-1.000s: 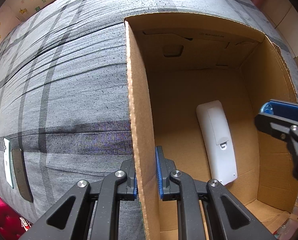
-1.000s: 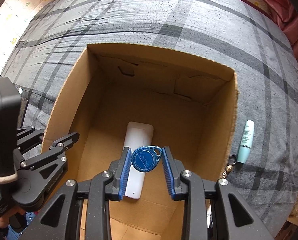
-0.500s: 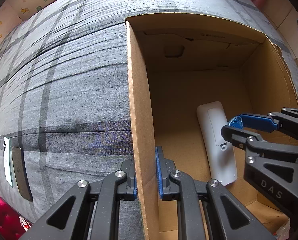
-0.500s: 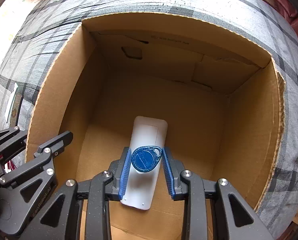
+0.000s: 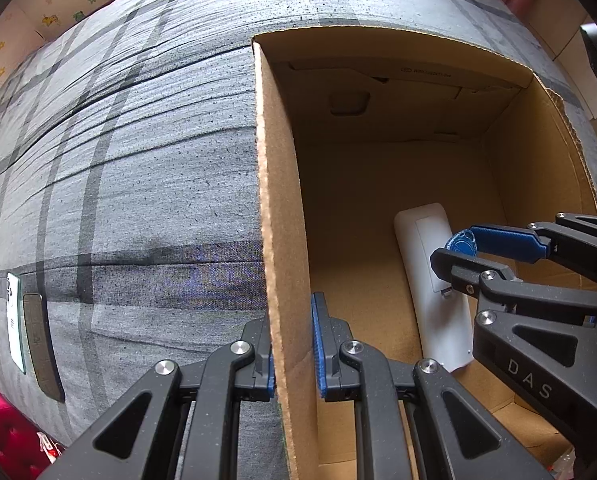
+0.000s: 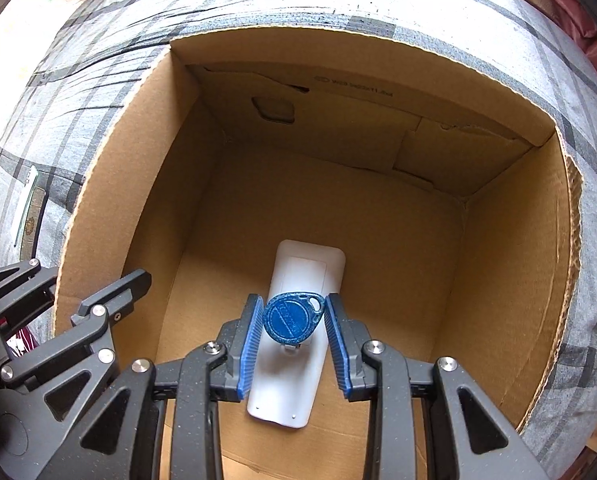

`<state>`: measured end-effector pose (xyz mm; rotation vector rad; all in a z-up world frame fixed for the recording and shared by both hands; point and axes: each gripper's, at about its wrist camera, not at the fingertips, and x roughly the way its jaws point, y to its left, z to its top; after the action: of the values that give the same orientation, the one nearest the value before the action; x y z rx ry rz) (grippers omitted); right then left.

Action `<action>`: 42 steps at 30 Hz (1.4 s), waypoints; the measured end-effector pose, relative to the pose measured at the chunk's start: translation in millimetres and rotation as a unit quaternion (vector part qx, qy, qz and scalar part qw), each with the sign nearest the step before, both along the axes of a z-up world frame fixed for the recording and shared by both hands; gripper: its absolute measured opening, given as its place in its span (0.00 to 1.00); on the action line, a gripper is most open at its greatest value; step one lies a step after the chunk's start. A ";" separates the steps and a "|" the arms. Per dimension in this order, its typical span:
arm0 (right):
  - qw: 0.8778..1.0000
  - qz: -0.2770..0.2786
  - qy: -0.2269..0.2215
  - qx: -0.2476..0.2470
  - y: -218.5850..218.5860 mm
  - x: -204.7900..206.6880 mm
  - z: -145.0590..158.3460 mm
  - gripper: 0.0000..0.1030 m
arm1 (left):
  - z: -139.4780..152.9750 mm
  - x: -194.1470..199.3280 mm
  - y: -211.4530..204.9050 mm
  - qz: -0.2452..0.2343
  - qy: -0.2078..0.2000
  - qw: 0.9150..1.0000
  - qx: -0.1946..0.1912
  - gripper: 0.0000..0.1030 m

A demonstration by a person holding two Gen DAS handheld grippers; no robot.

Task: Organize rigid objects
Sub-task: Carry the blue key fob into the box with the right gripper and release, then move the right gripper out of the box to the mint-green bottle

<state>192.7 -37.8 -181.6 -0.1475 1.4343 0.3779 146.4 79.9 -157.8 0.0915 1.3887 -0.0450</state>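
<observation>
An open cardboard box [image 5: 282, 208] [image 6: 498, 280] stands on a grey plaid cover. My left gripper [image 5: 294, 344] is shut on the box's left wall, one pad on each side of the cardboard. Inside the box my right gripper [image 6: 292, 322] [image 5: 464, 250] is shut on a blue teardrop key fob [image 6: 292, 320] [image 5: 460, 240], which hangs above the floor. A white remote control [image 6: 298, 360] [image 5: 430, 280] lies back side up on the box floor right under the fob.
A white phone [image 5: 14, 320] [image 6: 24, 204] and a dark flat bar [image 5: 42, 344] lie side by side on the plaid cover [image 5: 138, 160] left of the box. Red fabric [image 5: 2, 432] shows below the cover's near edge.
My right gripper has come down into the box with the blue key fob, from above the rim to just over the white remote. The left gripper has kept its hold on the wall.
</observation>
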 end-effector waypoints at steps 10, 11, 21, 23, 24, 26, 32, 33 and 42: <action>1.000 -0.003 -0.013 0.007 -3.4 -3.7 9.2 0.59 | 0.2 -0.7 -0.5 0.000 -0.001 1.000 0.001 0.14; 1.000 -0.003 -0.017 0.006 -3.4 -4.4 11.3 0.61 | 0.3 -0.7 -0.5 0.000 -0.001 1.000 0.001 0.14; 0.999 -0.007 -0.049 -0.013 -4.4 -7.2 32.9 0.64 | 0.9 -0.5 -0.7 0.001 -0.002 1.000 0.001 0.14; 0.998 -0.010 -0.055 -0.014 -5.8 -5.0 38.0 0.66 | 0.8 -0.3 -1.0 0.001 -0.002 1.000 0.002 0.14; 0.998 -0.011 -0.059 -0.016 -5.0 -5.5 38.8 0.68 | 0.8 -0.4 -1.1 0.001 -0.001 1.000 0.001 0.14; 0.997 -0.015 -0.067 -0.016 -9.3 -5.7 45.3 0.72 | 0.6 0.0 -1.0 0.001 -0.001 1.000 0.002 0.14; 0.996 -0.031 -0.084 -0.013 -23.1 -0.8 58.1 0.81 | 0.4 0.1 -1.0 0.001 -0.001 1.000 0.002 0.14; 0.996 -0.034 -0.087 -0.012 -26.0 -0.3 61.1 0.83 | 0.5 0.2 -0.9 0.001 -0.001 1.000 0.002 0.14; 0.992 -0.057 -0.110 -0.006 -58.6 10.1 87.0 0.96 | 0.3 1.0 -0.3 0.001 -0.001 1.000 0.002 0.14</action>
<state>202.8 -96.3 -94.6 -0.1128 1.2209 0.2498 147.3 79.6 -157.5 0.0936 1.3865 -0.0409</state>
